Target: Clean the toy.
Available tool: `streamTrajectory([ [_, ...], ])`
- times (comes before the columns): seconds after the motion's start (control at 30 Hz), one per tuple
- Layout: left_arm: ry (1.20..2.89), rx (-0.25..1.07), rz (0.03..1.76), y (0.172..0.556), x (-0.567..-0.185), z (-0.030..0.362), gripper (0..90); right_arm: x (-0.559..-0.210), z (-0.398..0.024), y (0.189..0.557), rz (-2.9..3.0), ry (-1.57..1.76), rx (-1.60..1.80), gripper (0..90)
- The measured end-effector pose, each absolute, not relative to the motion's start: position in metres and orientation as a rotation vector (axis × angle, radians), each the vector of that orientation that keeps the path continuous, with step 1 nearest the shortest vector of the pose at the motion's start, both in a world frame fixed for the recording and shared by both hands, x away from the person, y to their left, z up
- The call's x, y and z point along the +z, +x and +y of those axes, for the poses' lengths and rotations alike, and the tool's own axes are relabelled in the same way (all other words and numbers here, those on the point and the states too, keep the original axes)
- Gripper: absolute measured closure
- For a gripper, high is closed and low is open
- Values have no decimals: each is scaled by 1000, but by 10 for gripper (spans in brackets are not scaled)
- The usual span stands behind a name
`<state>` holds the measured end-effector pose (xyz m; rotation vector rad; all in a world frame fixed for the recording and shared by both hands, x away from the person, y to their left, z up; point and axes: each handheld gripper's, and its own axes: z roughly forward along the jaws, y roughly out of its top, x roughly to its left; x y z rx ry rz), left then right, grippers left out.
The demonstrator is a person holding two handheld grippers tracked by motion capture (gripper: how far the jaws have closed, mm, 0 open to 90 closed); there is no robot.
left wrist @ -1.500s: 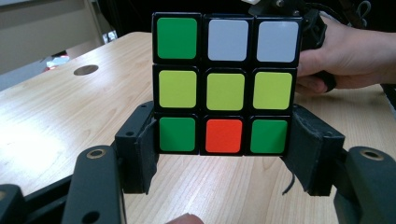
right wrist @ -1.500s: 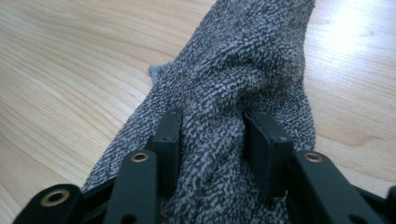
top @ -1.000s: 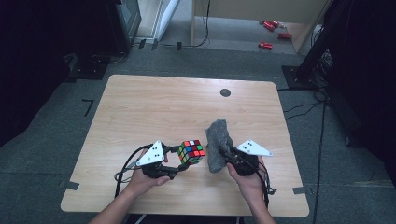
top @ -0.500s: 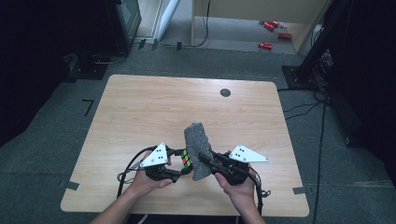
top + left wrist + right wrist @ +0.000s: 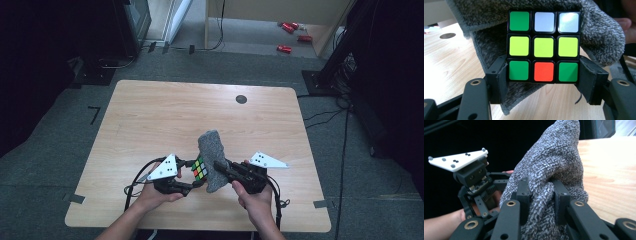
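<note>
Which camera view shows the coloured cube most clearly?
The left gripper view: the cube faces the camera, all nine stickers of one face readable, clamped between the left gripper jaws with the grey cloth behind it. The high view shows only a small part of it beside the cloth. In the right gripper view the cloth hides it.

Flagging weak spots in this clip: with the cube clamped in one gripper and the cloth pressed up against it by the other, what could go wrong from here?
1. The left gripper clamps the cube by its bottom row alone; a hard wipe might lever it loose or twist a layer.
2. The right gripper pinches a bunched fold of the grey cloth; the loose rest could slip free or snag on the left gripper's jaws.
</note>
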<state>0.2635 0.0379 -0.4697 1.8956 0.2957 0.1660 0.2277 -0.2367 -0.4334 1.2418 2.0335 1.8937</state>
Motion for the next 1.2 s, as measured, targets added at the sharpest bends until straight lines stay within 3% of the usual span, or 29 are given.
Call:
streamTrajectory([
  [0.73,1909,180,300,264,-478,28,352,-436,-242,234,2027,1305,1832,741],
  [1.2,1923,304,292,256,-476,30,352,-437,-246,233,2022,1335,1726,741],
])
